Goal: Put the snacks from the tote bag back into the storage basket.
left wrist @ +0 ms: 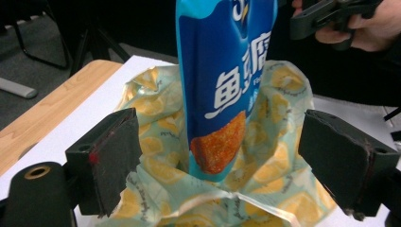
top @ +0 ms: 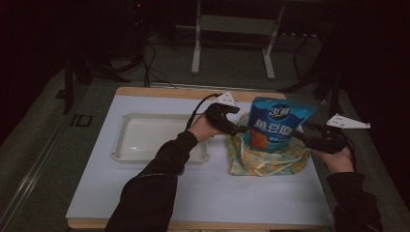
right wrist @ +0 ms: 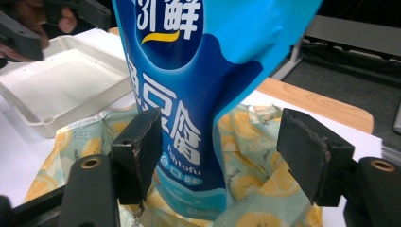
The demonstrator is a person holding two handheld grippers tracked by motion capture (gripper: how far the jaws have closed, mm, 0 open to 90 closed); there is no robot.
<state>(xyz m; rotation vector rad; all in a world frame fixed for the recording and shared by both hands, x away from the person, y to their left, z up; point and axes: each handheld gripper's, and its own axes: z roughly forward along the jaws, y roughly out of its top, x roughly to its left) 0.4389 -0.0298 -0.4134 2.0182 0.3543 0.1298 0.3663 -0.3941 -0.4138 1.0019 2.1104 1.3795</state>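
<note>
The white table top [top: 203,193] fills the middle of the high view, flat and matte, with a pale wood edge showing along its far side. On its left half sits a shallow white plastic tray [top: 126,145], rectangular with rounded corners and nothing in it. Right of centre stands the lemon-print bag [top: 251,162], a thin crinkly sack in pale green with yellow fruit slices, its mouth slumped open in soft folds. Rising out of that mouth is the blue snack pouch [top: 278,123], glossy foil-like film with white lettering and an orange picture near its foot; its lower end is down inside the sack while most of its height stands clear above the rim.

Judged from this, the pouch is about a third of the way in or out, and whichever way the work runs, most of it remains.

The left gripper [top: 240,128] sits at the pouch's left edge, its jaws spread wide around pouch and sack in the left gripper view. The right gripper [top: 299,135] flanks the right edge, jaws likewise apart, pinching nothing
</note>
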